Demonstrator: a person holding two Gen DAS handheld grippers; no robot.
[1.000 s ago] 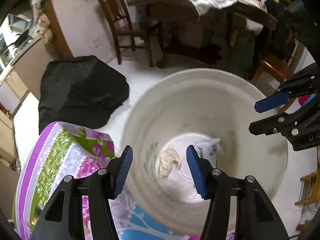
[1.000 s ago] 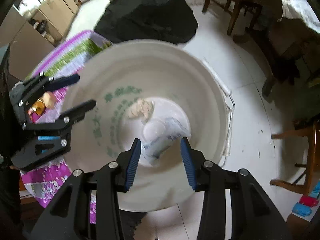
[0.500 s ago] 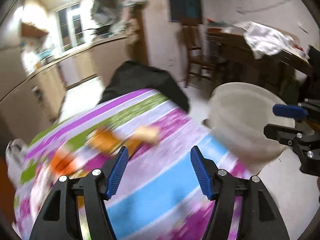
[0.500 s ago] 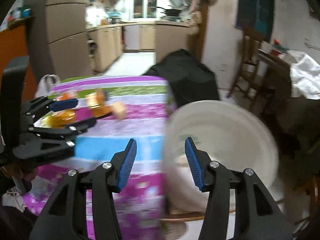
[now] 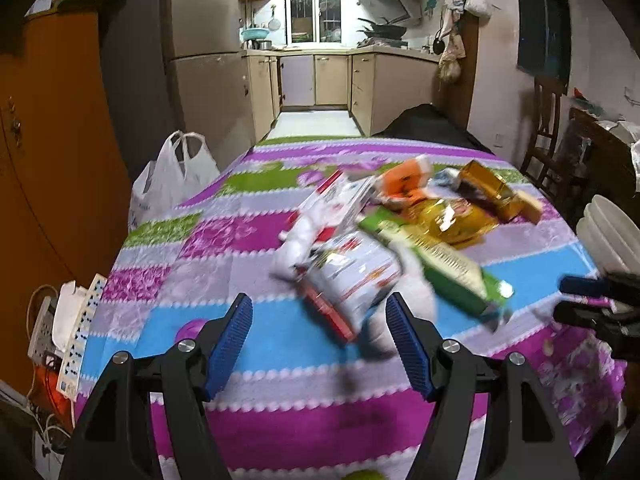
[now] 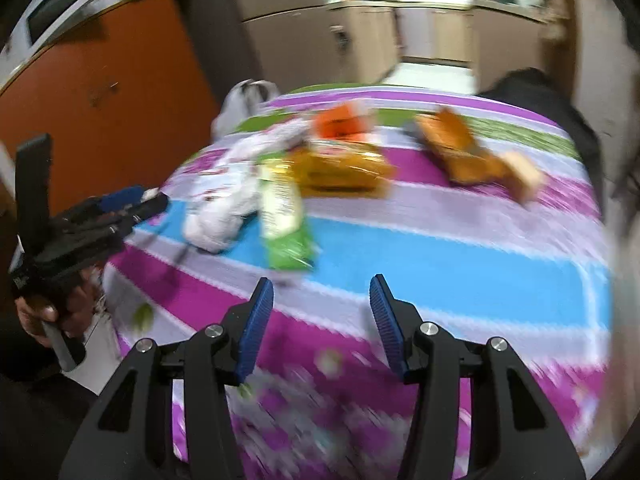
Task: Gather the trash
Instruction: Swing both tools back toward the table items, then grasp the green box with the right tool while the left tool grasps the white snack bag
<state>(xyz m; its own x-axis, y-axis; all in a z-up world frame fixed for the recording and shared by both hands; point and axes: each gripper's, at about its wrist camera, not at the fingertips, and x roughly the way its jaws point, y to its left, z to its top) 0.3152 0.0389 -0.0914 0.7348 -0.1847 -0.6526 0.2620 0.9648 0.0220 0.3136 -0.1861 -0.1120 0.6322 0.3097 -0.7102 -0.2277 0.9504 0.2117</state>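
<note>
A counter (image 5: 224,264) draped in a striped purple, blue, green and lilac cloth fills both views. Off its edge at 3 o'clock in the left wrist view stands a white plastic bucket (image 5: 608,232), only its rim in sight. At 9 o'clock a white carrier bag (image 5: 172,176) sits beside the counter, in front of an orange cabinet (image 5: 52,152).

The trash lies in a loose heap on the counter, toward 1 o'clock from the left gripper (image 5: 319,344). Nearest is a crumpled white and red wrapper (image 5: 348,276), lying just ahead of the gripper's blue pads. Touching it on the 3 o'clock side is a long green packet (image 5: 440,260). Behind that, toward 12 o'clock, are a golden foil bag (image 5: 452,220), an orange wrapper (image 5: 404,180) and a brown-gold box (image 5: 492,192); motion blur hides their finer detail.

The left gripper hovers above the counter with its jaws spread wide and nothing between them. The right gripper (image 6: 321,320) is likewise spread apart and empty, above the near blue and purple stripes. In its view the green packet sits at 11 o'clock, just beyond the tips, and the golden foil bag lies farther off at 12 o'clock.
</note>
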